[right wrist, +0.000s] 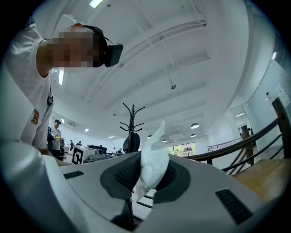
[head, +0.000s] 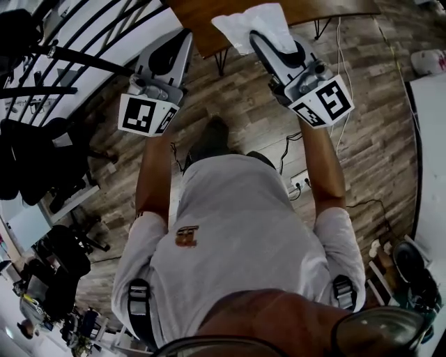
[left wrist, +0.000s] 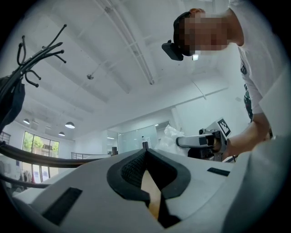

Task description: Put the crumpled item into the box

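Observation:
A white crumpled item (head: 254, 21) sticks out of my right gripper (head: 263, 40), which is shut on it and raised in front of the person's chest. In the right gripper view the crumpled item (right wrist: 152, 161) is pinched between the dark pads and rises above them. My left gripper (head: 175, 47) is held up beside it, a little apart, with its jaws together and nothing in them. In the left gripper view the pads (left wrist: 132, 168) meet at the tip, and the right gripper (left wrist: 202, 141) with the white crumpled item (left wrist: 172, 134) shows beyond. No box is in view.
A brown wooden table (head: 327, 8) on hairpin legs stands just past the grippers. Cables and a power strip (head: 300, 183) lie on the wood floor. A white desk edge (head: 428, 139) is at the right, dark chairs (head: 42, 160) and a railing at the left. A coat rack (right wrist: 132, 120) stands behind.

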Available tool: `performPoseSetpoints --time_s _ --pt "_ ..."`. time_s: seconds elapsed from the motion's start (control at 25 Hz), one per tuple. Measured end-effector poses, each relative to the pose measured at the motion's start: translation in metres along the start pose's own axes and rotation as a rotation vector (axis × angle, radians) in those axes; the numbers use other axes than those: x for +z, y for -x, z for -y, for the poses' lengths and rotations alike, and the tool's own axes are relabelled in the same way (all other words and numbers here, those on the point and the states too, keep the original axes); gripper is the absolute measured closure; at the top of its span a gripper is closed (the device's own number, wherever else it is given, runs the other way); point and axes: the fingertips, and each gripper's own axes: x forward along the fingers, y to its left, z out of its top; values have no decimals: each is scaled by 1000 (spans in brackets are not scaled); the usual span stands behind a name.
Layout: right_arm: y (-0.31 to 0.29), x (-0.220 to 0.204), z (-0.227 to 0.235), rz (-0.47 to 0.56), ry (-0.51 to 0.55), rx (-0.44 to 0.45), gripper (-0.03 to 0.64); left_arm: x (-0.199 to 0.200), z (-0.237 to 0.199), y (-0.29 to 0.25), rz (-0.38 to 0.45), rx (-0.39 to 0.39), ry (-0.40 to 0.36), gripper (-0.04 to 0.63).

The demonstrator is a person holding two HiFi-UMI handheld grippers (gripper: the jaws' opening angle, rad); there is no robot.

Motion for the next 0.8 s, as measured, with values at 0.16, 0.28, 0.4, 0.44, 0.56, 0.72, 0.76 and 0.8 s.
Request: performPoseSetpoints --time_s 0.16,0.28,0.4,0.44,0.56,0.72,0.76,0.8 --pt "-43 -9 36 -13 -3 -6 548 -13 -49 -28 -3 -3 3 577" --pt "-88 -19 70 -35 -2 -12 548 -27 -99 -52 -7 0 11 577" --pt "-124 -32 95 -59 3 -21 548 -40 -140 -69 -7 0 20 577" --pt "-136 -36 101 -68 5 -22 548 -45 -152 -73 -7 -1 20 577" --pt "-168 -50 121 -93 13 -25 548 -58 -183 -86 -15 -9 14 577" --pt "-210 -66 138 -127 37 -34 548 -74 -222 -97 -20 -17 11 577" --pt "-219 -70 142 -137 41 -37 548 -78 -232 -98 -21 -16 13 577" --pt "-227 -73 146 -147 44 -40 548 -81 -240 -101 -22 -15 15 577"
